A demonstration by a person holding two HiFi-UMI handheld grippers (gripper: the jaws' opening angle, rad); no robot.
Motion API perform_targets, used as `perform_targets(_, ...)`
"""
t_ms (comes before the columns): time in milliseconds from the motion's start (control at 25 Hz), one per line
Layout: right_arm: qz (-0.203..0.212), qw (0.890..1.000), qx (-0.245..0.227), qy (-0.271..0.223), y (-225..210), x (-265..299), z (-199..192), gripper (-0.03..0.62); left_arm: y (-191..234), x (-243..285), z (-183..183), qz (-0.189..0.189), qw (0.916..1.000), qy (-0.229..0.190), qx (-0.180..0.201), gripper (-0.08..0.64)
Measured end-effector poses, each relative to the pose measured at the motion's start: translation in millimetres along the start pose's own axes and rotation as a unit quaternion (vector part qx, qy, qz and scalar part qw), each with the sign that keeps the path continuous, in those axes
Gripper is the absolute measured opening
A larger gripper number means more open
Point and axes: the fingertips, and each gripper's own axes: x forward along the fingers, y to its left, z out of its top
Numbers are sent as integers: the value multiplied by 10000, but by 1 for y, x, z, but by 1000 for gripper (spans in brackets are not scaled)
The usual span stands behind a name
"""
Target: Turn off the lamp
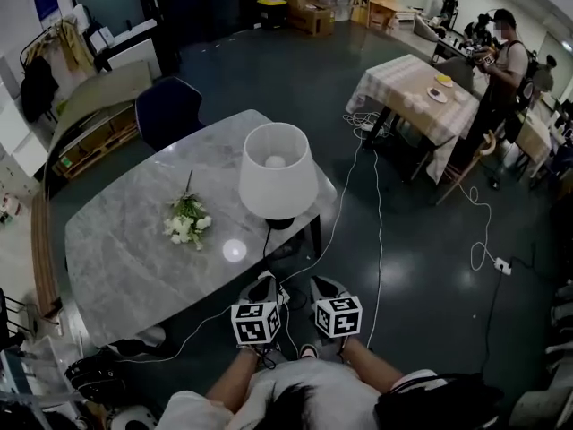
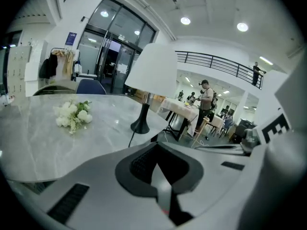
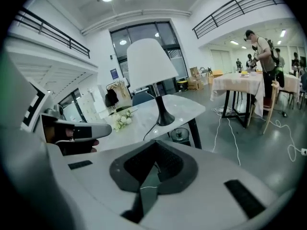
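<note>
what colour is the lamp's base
The lamp base is black; it shows best in the left gripper view.

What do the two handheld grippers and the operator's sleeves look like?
The left gripper and right gripper match: pale grey moulded shells with small black slots and dark ribbed pads in a dark recess. Each carries a white marker cube printed with black squares. The person wears a light short-sleeved top.

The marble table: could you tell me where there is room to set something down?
Bare: the left half of the table beyond the flowers, and the near strip before them. Crowded: the right end, with the lamp and its cord.
</note>
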Motion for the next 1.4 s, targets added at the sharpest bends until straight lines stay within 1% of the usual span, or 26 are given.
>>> perform_targets(80,4,9999,-61,-113,6,-6,14,0,0,-4,15,40,9999,-167,21,8)
perform_targets(240,25,9996,-106,-277,14,-12,30,0,-3,-8,32,55,9991,-418,100,8)
perform_targets(360,51,9993,-177,-326,18,-13,36,0,-6,-9,39,42,9986,-505,160,8)
perform_targets(560,49,9995,-90,-292,25,-14,32,0,-9,-10,38,23,9987,-447,238,8)
perform_targets(640,50,9996,-123,-267,29,-14,31,0,-9,-12,36,11,9989,-391,260,8)
perform_targets(760,43,9994,-233,-249,31,-16,33,0,-12,-15,35,-8,9993,-328,205,8)
perform_targets(1400,2,9991,-365,-235,34,-21,31,-2,-6,-20,26,72,9993,-329,130,8)
